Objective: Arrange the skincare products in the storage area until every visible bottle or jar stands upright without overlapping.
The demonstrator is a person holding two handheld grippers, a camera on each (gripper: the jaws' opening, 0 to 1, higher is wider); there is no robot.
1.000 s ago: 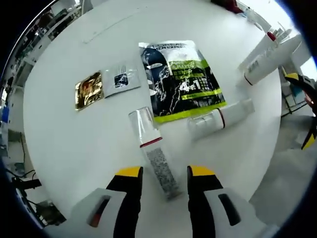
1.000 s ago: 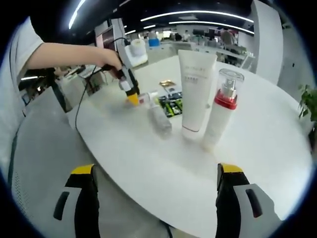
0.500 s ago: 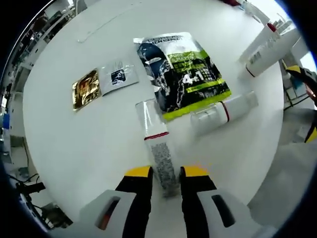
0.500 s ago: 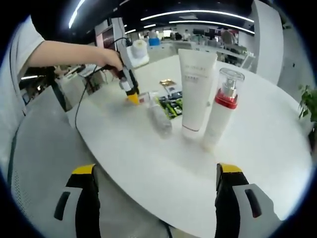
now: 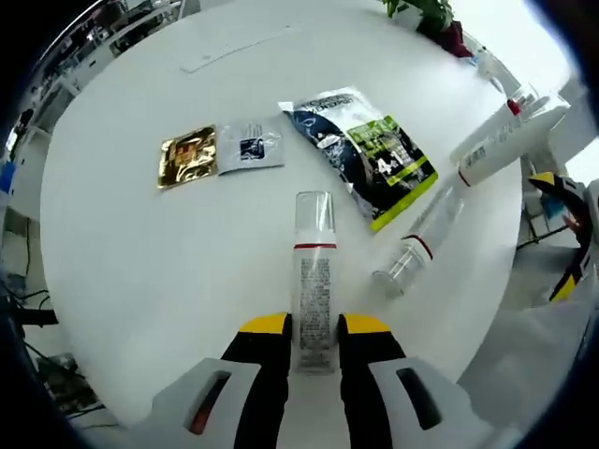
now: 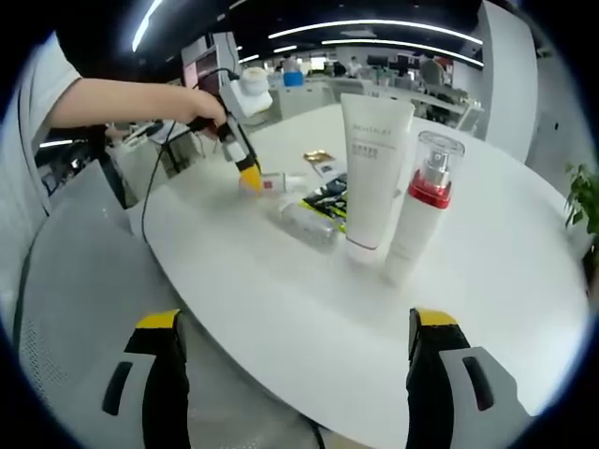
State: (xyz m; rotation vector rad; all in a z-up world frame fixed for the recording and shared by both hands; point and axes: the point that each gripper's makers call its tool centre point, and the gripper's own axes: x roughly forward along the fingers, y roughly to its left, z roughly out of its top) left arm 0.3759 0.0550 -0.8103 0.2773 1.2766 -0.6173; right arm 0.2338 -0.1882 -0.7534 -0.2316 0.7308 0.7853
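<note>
At the bottom centre of the left gripper view, the left gripper [image 5: 313, 329] has its yellow-tipped jaws closed around the base of a slim clear bottle with a red band and printed label [image 5: 314, 290], which lies on the round white table [image 5: 122, 243] pointing up the frame towards its transparent cap. To its right, in the middle right of the frame, a second clear bottle with a red ring [image 5: 421, 245] also lies flat, near the lower edge of a dark sachet pack with green lettering [image 5: 367, 154]; a gold foil sachet [image 5: 187, 156] and a small silver-white sachet [image 5: 249, 148] sit in the upper left (flat packets, so not much to stand up there). In the right gripper view, a tall white squeeze tube [image 6: 371, 173] and a white pump bottle with a red collar and clear cap [image 6: 418, 204] stand upright just beside each other at centre right, seemingly not overlapping. The right gripper [image 6: 292, 374] hangs at the bottom of that frame with its jaws wide apart, holding nothing, off the near table edge. By my reckoning the job is about half done: two products stand, one lying bottle is gripped ready for raising, and the other lying bottle awaits its turn.
</note>
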